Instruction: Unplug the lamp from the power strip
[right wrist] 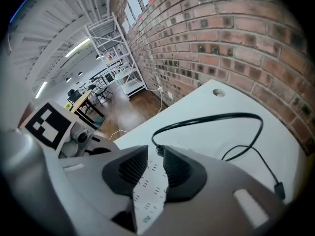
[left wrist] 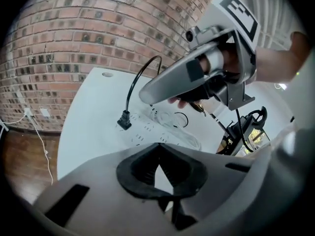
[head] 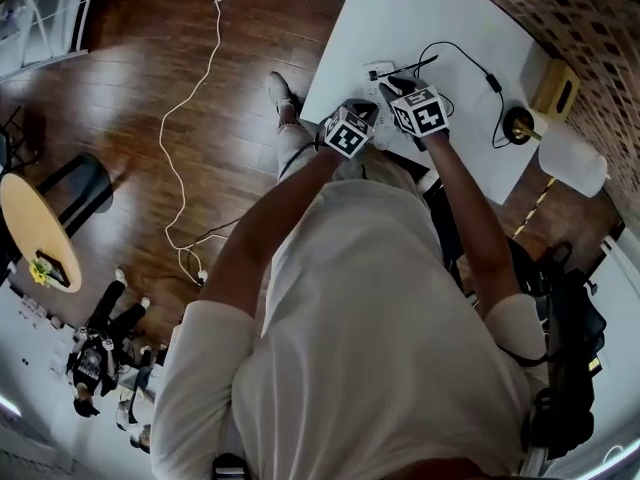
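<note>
A white power strip (head: 379,72) lies on the white table (head: 420,18). The lamp's black plug (left wrist: 124,119) sits in its far end. Its cord (head: 455,50) loops to the lamp (head: 570,155) at the table's right corner. My right gripper (head: 398,89) is open over the power strip (right wrist: 149,191), which runs between its jaws. The plug (right wrist: 158,151) is at the tips, close to the right-hand pad. My left gripper (head: 364,109) is beside it, shut with nothing in it. In its own view the left gripper (left wrist: 158,151) looks across at the strip (left wrist: 165,132) and the right gripper (left wrist: 197,75).
A brick wall (right wrist: 236,38) runs along the table's far side. A tan box (head: 556,88) stands near the lamp's brass base (head: 518,125). A white cable (head: 185,98) trails over the wooden floor on the left. A round wooden table (head: 35,230) stands far left.
</note>
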The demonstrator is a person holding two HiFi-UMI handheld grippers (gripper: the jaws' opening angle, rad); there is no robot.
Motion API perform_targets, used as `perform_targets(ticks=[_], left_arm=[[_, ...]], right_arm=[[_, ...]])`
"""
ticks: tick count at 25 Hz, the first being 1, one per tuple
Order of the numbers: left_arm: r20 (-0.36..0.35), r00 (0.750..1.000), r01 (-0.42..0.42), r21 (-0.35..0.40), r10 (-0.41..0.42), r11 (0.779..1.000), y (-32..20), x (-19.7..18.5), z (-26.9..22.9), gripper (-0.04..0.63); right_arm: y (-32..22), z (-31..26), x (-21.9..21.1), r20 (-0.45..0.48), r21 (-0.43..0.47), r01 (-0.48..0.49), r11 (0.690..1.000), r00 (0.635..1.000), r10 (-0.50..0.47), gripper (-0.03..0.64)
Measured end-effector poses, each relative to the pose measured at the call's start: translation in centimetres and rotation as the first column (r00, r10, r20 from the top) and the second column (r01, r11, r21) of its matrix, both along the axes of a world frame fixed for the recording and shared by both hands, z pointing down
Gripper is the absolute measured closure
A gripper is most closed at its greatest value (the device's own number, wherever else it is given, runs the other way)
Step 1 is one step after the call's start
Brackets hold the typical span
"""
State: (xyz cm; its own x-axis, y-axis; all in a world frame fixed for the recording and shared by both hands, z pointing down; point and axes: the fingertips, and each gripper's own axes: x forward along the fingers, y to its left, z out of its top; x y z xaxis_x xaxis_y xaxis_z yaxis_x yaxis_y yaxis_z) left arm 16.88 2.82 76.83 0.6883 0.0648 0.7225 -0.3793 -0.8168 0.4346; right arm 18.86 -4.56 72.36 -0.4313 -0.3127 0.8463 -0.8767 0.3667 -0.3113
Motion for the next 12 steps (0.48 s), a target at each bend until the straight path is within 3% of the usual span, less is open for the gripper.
perform_targets(ticks=[12], left_arm=[[-0.02, 1.0, 0.0, 0.01, 0.0, 1.0, 1.2, 2.3, 1.6, 0.591]], right_arm=[[-1.6, 4.9, -1.3, -0.097, -0.124, 0.013, 0.992, 0.995, -0.026, 0.495]])
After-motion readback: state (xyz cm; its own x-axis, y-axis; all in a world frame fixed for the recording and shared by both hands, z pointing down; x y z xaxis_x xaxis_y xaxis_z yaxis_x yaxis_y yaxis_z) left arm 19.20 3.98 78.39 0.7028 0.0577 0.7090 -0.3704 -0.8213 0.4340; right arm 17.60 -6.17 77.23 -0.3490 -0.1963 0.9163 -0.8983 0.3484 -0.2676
